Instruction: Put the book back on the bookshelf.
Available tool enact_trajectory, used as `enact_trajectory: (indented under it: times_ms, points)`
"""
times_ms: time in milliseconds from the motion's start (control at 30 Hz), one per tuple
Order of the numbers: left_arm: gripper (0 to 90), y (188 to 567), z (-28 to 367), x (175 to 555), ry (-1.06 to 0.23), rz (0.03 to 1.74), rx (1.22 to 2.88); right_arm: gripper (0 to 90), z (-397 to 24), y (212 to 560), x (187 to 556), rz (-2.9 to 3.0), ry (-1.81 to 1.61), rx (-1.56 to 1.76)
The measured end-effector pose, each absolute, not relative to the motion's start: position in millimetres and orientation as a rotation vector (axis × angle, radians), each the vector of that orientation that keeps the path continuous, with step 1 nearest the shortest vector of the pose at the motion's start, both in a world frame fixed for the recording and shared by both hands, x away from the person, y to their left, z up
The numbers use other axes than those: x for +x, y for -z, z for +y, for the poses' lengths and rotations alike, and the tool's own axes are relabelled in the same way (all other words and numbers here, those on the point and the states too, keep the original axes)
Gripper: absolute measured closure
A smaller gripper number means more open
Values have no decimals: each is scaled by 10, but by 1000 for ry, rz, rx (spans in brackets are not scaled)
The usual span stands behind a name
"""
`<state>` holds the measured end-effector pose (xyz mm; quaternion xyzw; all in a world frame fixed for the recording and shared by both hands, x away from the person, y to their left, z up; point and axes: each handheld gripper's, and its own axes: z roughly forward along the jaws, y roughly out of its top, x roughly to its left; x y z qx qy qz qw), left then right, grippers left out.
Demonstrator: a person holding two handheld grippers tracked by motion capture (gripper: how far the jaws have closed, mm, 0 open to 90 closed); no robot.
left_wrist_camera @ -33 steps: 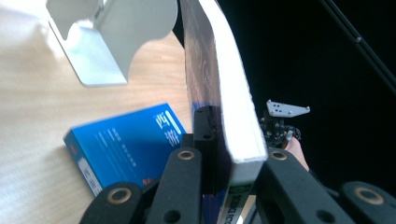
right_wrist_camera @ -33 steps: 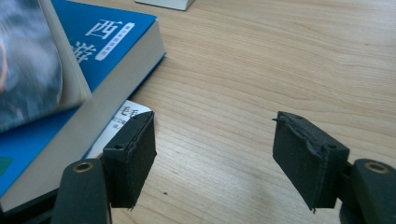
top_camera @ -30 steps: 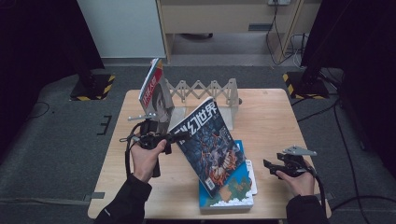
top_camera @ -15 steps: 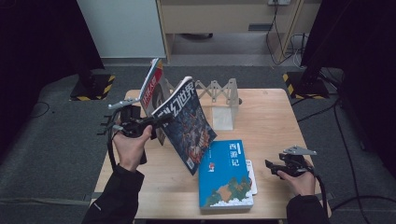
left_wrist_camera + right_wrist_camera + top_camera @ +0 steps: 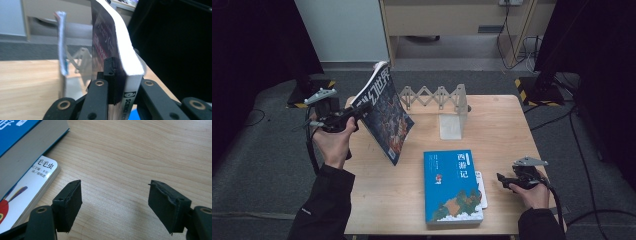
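Dark glossy magazine (image 5: 384, 117), tilted, slightly bowed

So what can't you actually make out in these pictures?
- High view: the white book under the blue book is mostly covered; only an edge pokes out.
- Right gripper view: that white book's cover is cut off by the picture's left edge.
- Left gripper view: the magazine in the left tongs is seen edge-on, so its cover is unreadable; the thin book behind is blurred.
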<state>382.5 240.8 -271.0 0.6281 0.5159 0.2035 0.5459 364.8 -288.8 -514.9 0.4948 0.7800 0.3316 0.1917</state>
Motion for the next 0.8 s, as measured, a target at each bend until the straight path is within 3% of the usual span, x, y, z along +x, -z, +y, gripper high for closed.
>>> enact_trajectory:
  times_ms: [533, 800]
  points:
    - [818, 2699, 2264, 4147, -703, 1263, 1438, 268, -2884, 5166, 3665, 2194, -933, 1395]
    - [818, 2839, 2154, 4344, -723, 1278, 1444, 264, -2897, 5174, 3677, 2201, -931, 1388]
